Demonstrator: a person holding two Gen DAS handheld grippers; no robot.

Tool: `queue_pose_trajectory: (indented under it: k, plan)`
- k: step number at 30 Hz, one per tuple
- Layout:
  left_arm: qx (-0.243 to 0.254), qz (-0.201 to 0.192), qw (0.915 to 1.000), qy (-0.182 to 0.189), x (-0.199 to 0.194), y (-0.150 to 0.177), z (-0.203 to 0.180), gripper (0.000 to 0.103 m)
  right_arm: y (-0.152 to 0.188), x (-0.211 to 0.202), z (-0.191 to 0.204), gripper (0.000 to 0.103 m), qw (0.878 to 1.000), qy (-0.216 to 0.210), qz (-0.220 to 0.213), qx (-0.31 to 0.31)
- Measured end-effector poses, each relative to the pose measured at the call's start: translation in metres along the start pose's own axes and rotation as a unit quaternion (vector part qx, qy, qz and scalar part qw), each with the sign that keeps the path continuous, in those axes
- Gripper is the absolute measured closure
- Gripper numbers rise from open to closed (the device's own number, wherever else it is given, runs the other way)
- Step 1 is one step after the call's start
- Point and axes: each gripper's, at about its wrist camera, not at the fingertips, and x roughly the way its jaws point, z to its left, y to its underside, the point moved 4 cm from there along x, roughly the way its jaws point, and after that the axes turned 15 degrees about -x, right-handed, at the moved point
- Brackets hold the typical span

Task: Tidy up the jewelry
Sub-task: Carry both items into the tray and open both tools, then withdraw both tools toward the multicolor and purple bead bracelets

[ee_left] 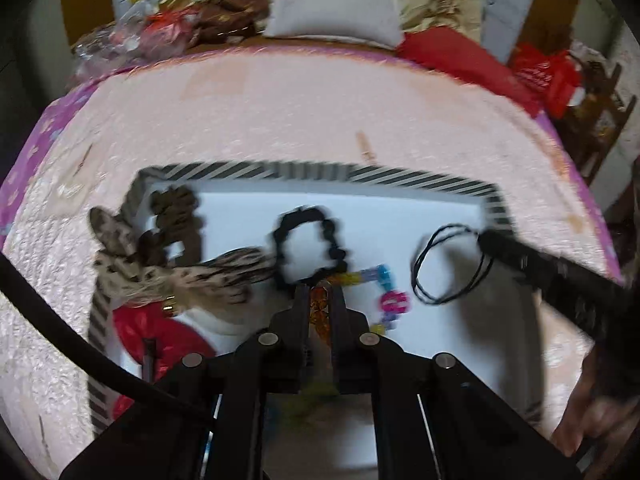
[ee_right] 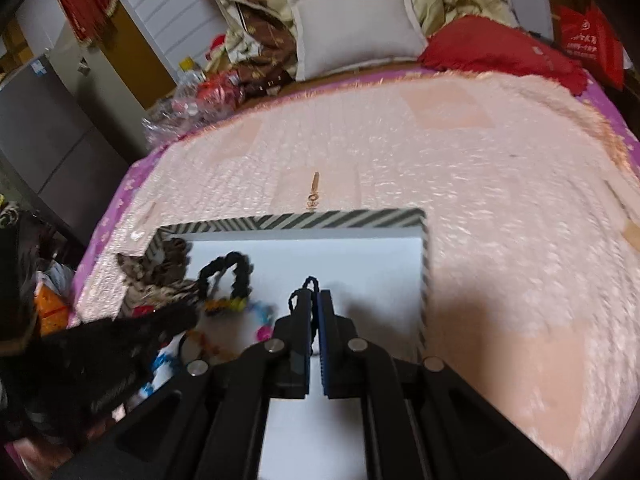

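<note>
A white tray with a striped rim [ee_left: 304,171] lies on the pink bed; it also shows in the right wrist view [ee_right: 304,219]. My left gripper [ee_left: 320,292] is shut on an orange patterned piece [ee_left: 319,308] joined to a colourful bead bracelet [ee_left: 386,292]. My right gripper [ee_right: 316,294] is shut on a thin black cord loop [ee_right: 304,290], which hangs over the tray's right side in the left wrist view [ee_left: 448,264]. A black scrunchie [ee_left: 310,242], a brown scrunchie [ee_left: 176,220] and a leopard-print hair tie [ee_left: 168,272] lie in the tray's left part.
A small gold pendant [ee_right: 314,190] lies on the pink bedspread [ee_right: 480,200] beyond the tray. A red item [ee_left: 156,332] sits in the tray's near left corner. A white pillow [ee_left: 336,6], a red cushion [ee_left: 468,60] and clutter [ee_left: 160,24] line the bed's far edge.
</note>
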Motion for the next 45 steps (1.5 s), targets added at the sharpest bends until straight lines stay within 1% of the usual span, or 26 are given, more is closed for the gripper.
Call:
queue_pose_trajectory:
  k: [1,3,6,10,12,13,14,17,21,24,26,28,35,38,45]
  plan:
    - [0.001,-0.001,1.0000,-0.006,0.001,0.001,0.005,0.097,-0.003,0.010,-0.003,0.100,1.000,0.019,0.013,0.005]
    - [0.000,-0.001,0.9999,-0.012,0.003,0.002,0.015,0.097,-0.008,0.022,-0.007,0.100,0.999,0.034,0.018,0.017]
    - [-0.007,0.001,0.9998,-0.020,0.009,0.003,0.026,0.097,-0.010,0.037,-0.008,0.100,0.999,0.033,0.022,0.036]
    - [-0.029,0.000,0.9994,-0.016,0.012,0.005,0.034,0.097,-0.006,0.051,-0.001,0.100,0.999,0.018,0.031,0.031]
    - [-0.035,-0.009,0.9992,-0.019,0.010,0.005,0.036,0.096,-0.004,0.049,0.000,0.095,0.999,0.017,0.031,0.030]
    - [-0.039,-0.012,0.9989,-0.023,0.009,0.005,0.037,0.094,-0.002,0.043,-0.001,0.088,0.999,0.019,0.024,0.032]
    - [-0.043,-0.013,0.9988,-0.021,0.009,0.004,0.037,0.089,-0.001,0.038,-0.002,0.078,0.999,0.023,0.019,0.033]
    - [-0.054,-0.010,0.9985,-0.004,0.006,0.004,0.039,0.082,0.003,0.021,-0.003,0.073,0.999,0.022,0.010,0.028]
    - [-0.047,-0.028,0.9985,-0.006,-0.008,0.010,0.034,0.081,0.010,-0.010,0.001,0.073,1.000,0.014,-0.001,0.020]
    - [-0.039,-0.047,0.9981,-0.005,-0.024,0.015,0.030,0.081,0.019,-0.040,0.009,0.065,1.000,0.022,-0.014,0.005]
    - [-0.031,-0.062,0.9976,-0.004,-0.038,0.020,0.027,0.081,0.027,-0.063,0.013,0.057,0.999,0.026,-0.031,-0.001]
    - [-0.024,-0.073,0.9971,-0.004,-0.050,0.025,0.025,0.081,0.037,-0.083,0.018,0.051,0.998,0.032,-0.045,-0.007]
    - [-0.010,-0.092,0.9957,0.009,-0.086,0.054,0.017,0.081,0.080,-0.120,0.042,0.050,0.997,0.046,-0.058,-0.028]
    - [-0.003,-0.096,0.9954,0.011,-0.097,0.070,0.014,0.081,0.097,-0.128,0.054,0.050,0.997,0.048,-0.056,-0.036]
    - [0.000,-0.098,0.9951,0.015,-0.113,0.103,0.017,0.081,0.122,-0.142,0.070,0.049,0.995,0.067,-0.062,-0.047]
